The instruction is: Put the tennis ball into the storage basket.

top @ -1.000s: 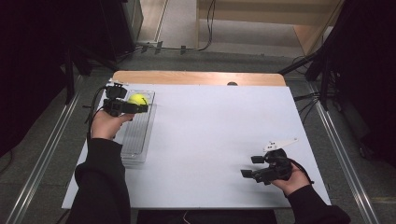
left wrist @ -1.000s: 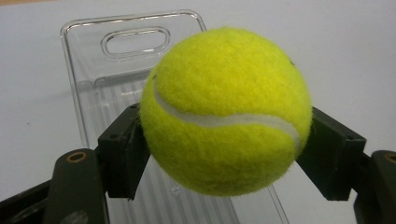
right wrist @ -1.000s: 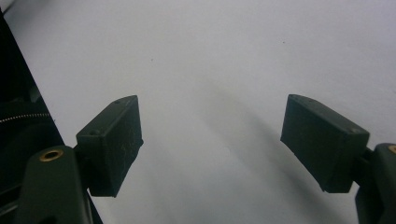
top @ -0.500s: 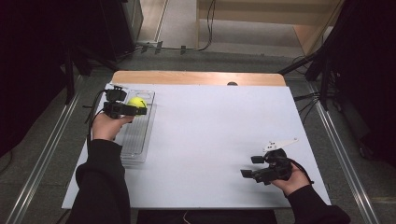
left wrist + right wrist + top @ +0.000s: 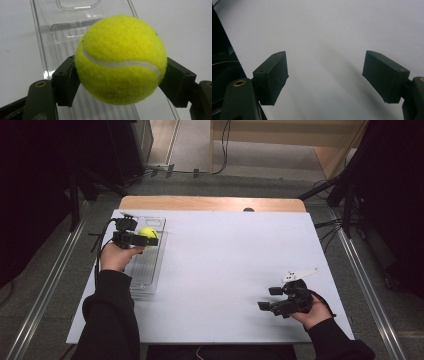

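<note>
Jaws of the left gripper (image 5: 120, 82) were clamped across the widest part of the tennis ball (image 5: 120, 58), held just above the clear plastic tray (image 5: 150, 265). Light, felt-covered and slightly yielding, the ball probably tolerated a firm squeeze but could roll free if gripped off-centre. Well to the tray's right, the right gripper (image 5: 325, 77) stood apart and empty over the white table (image 5: 225, 265).

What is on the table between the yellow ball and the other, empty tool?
Nothing: in the high view, bare white table stretches from the tennis ball to the right gripper.
</note>
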